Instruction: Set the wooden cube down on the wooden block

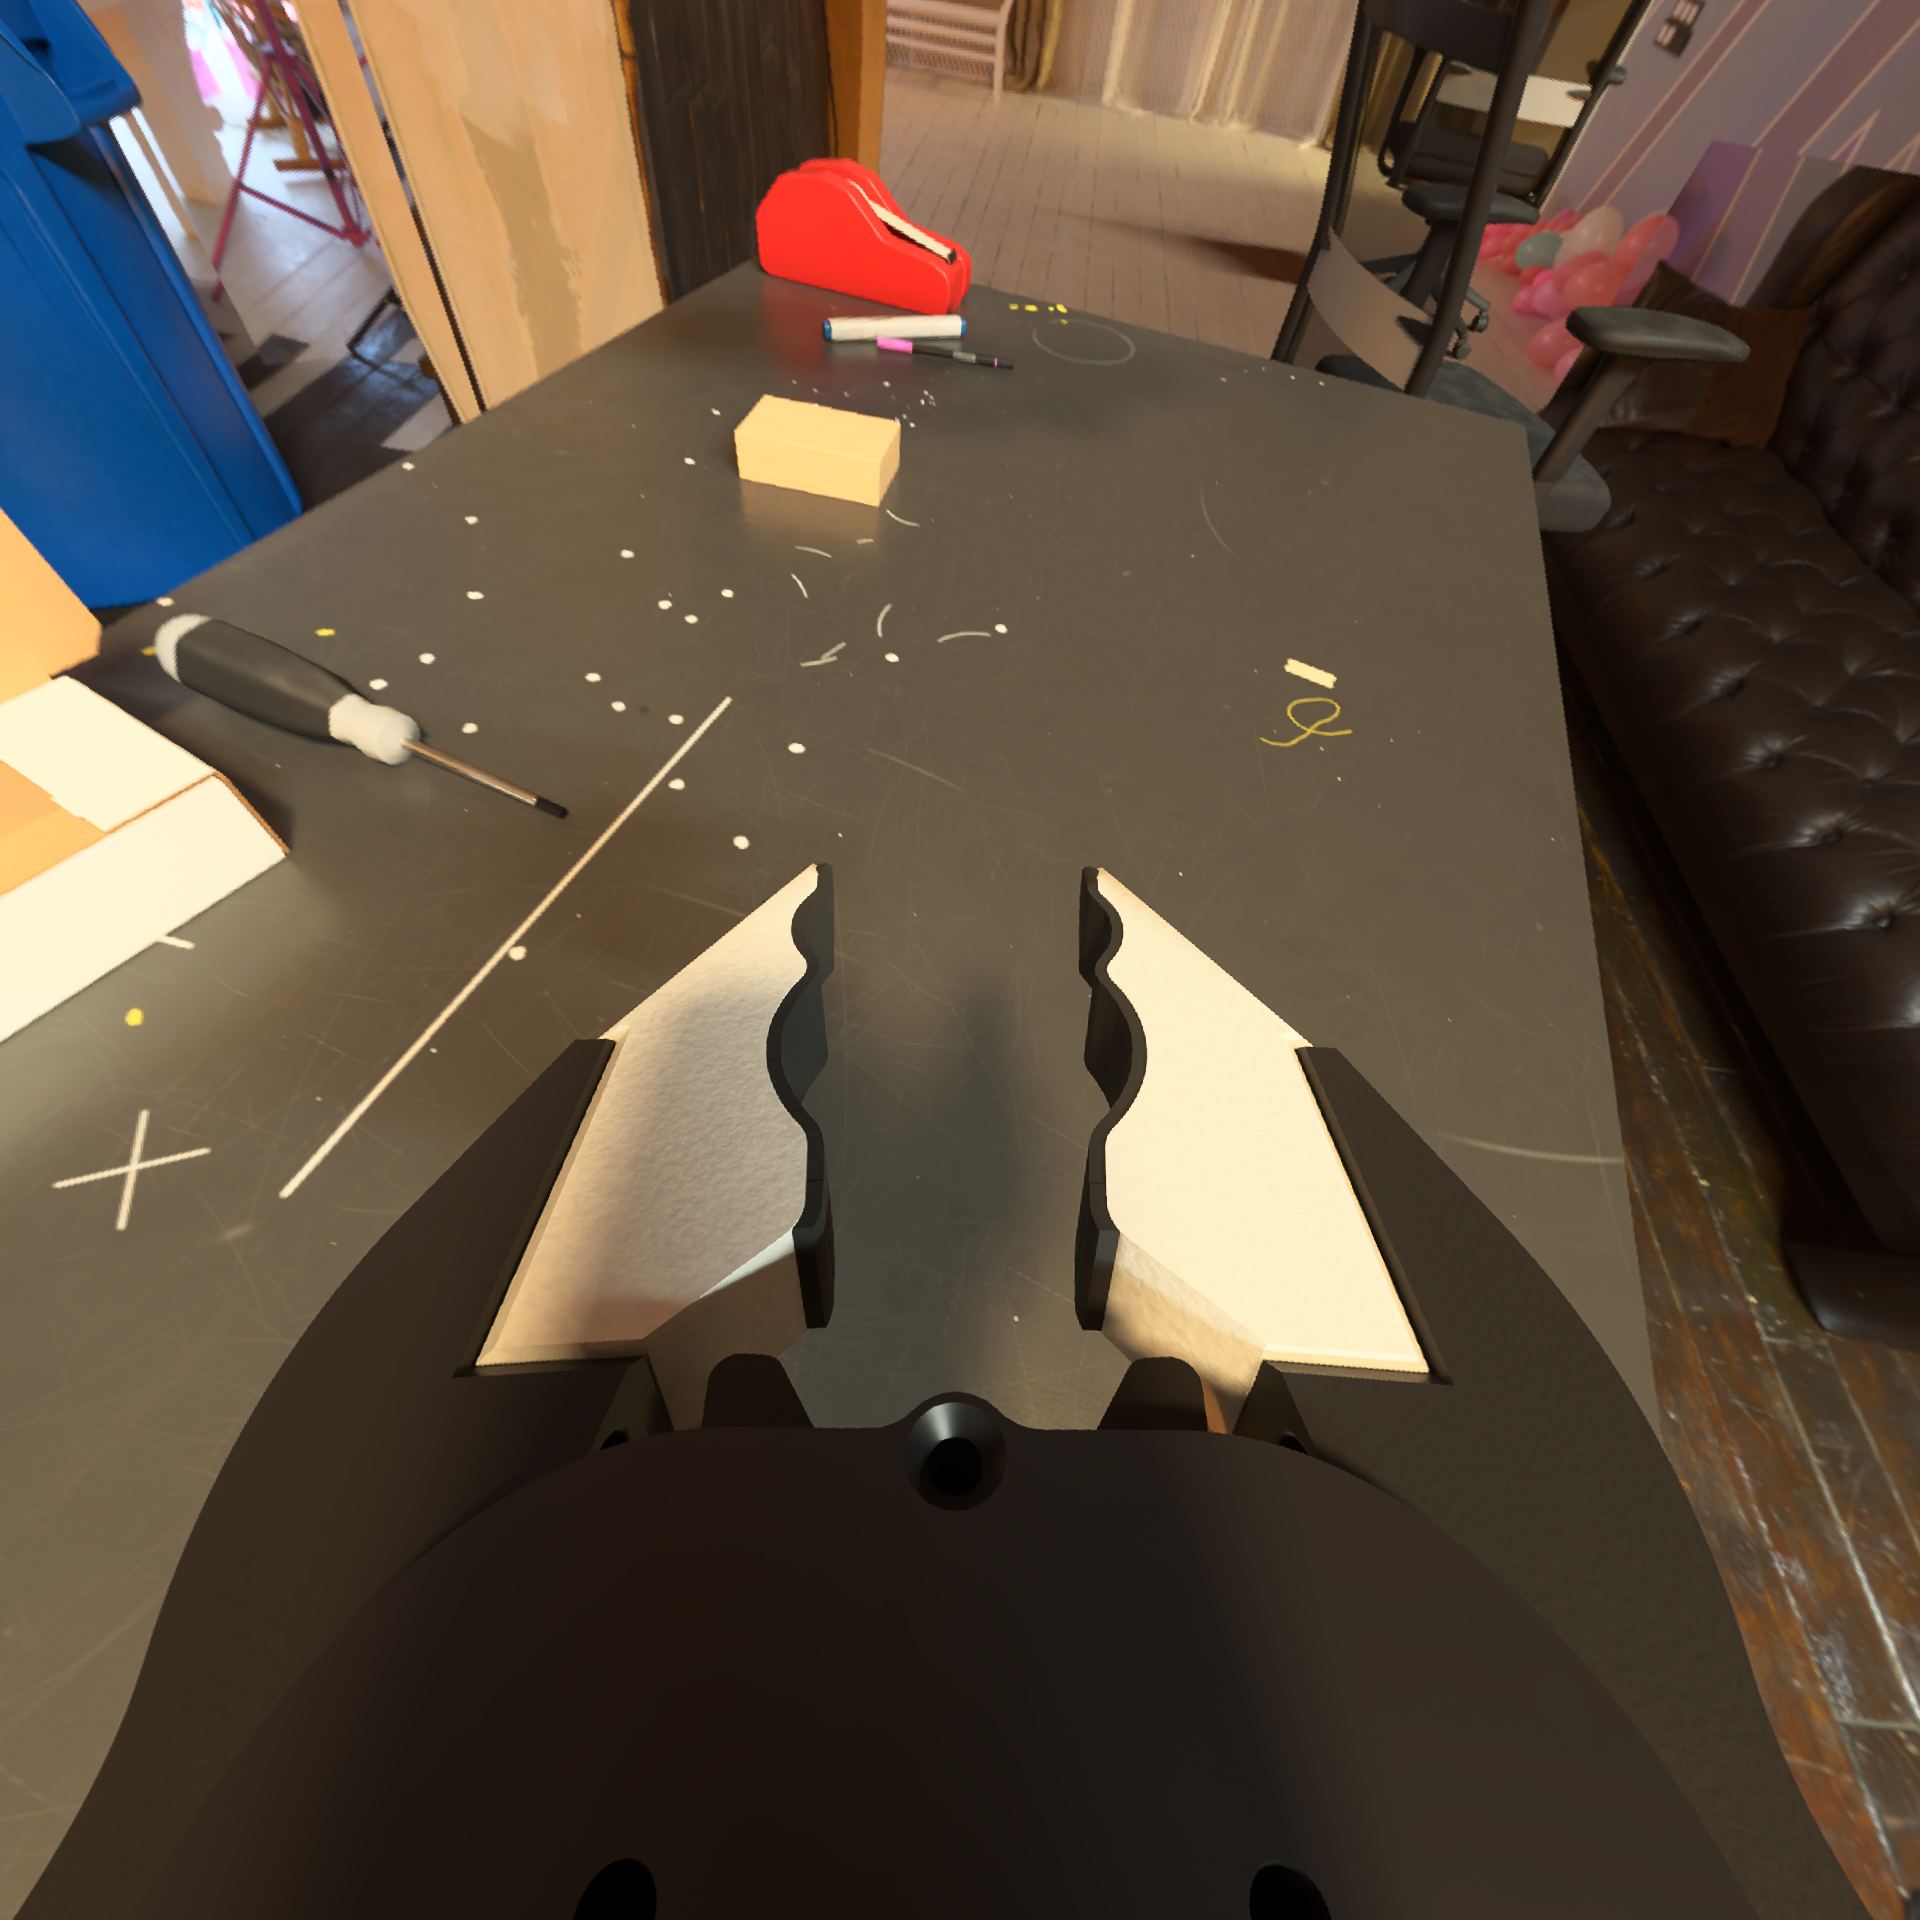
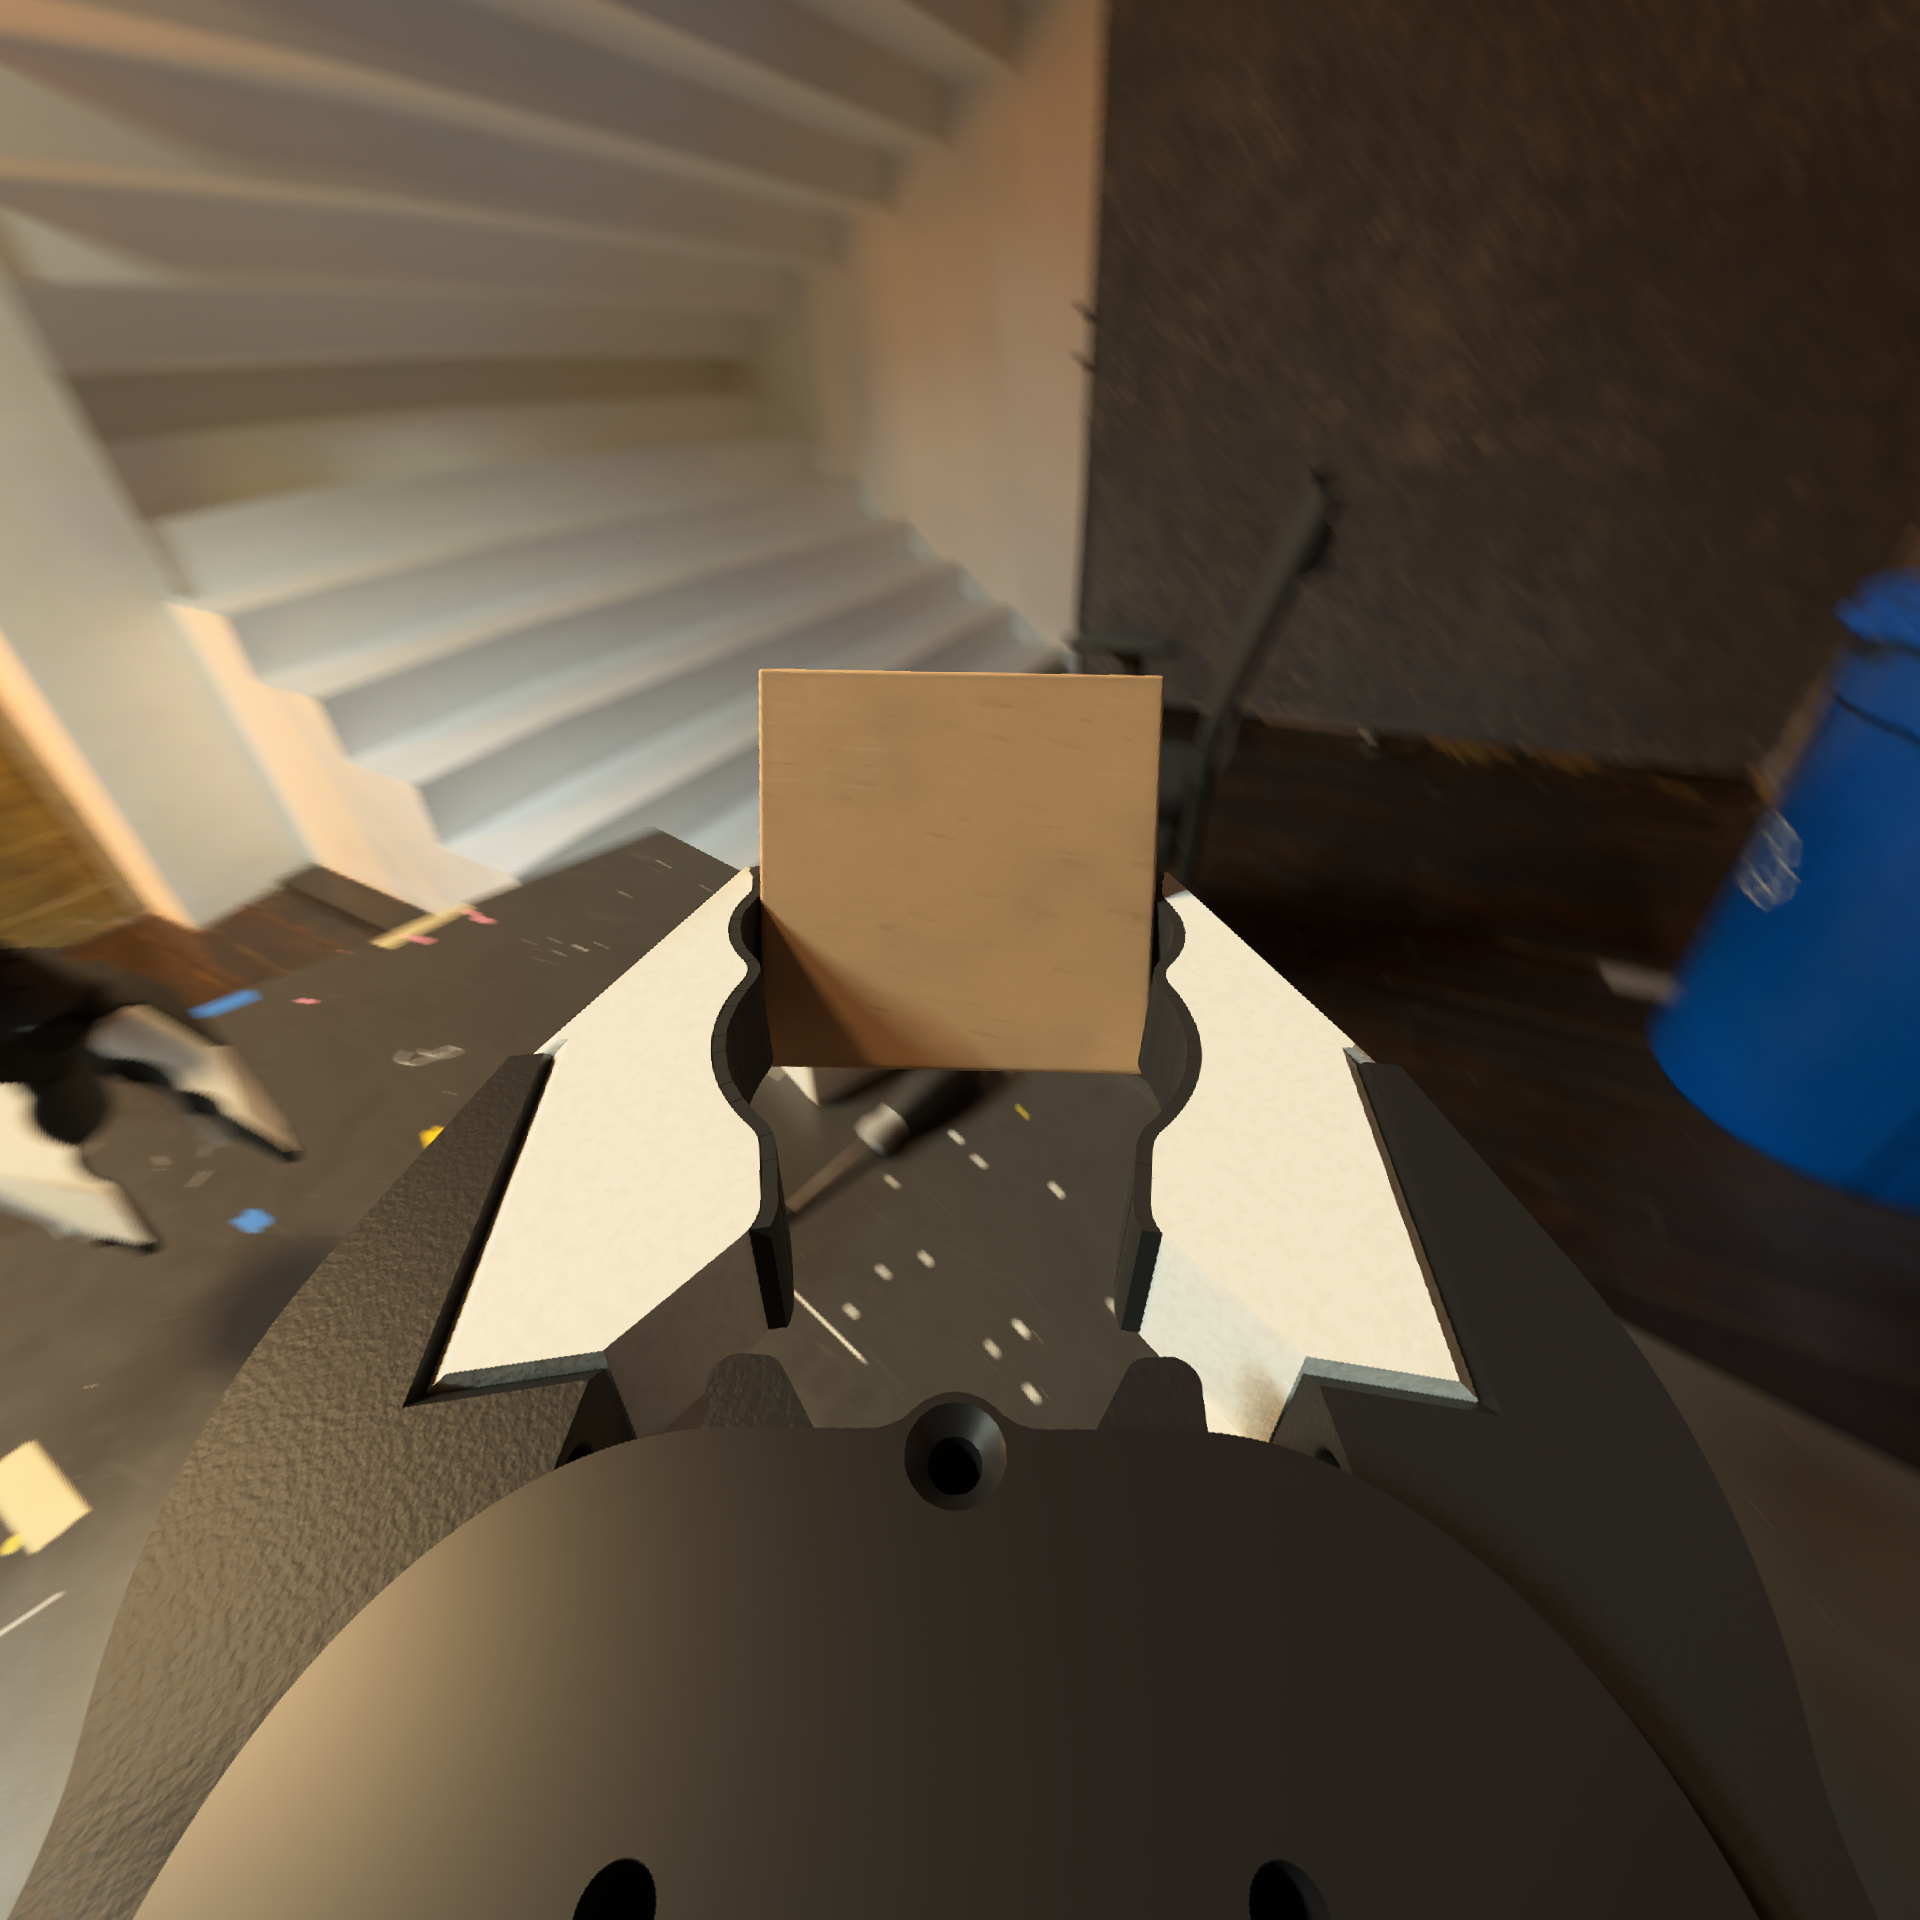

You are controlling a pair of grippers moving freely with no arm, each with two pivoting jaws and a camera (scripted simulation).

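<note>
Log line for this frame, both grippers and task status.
right gripper: shut on wooden cube | left gripper: open | wooden block: bare | placement: pending

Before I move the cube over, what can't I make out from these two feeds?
- Wooden block: shows only in the left wrist view; absent from the right wrist view, so its offset from the wooden cube is unknown.
- Cube's underside and far faces: hidden, right wrist view.
- Screwdriver: mostly behind the cube there.
- Left tongs in the right wrist view: blurred, cut by the edge.
- Right tongs: unseen in the left wrist view.
</note>
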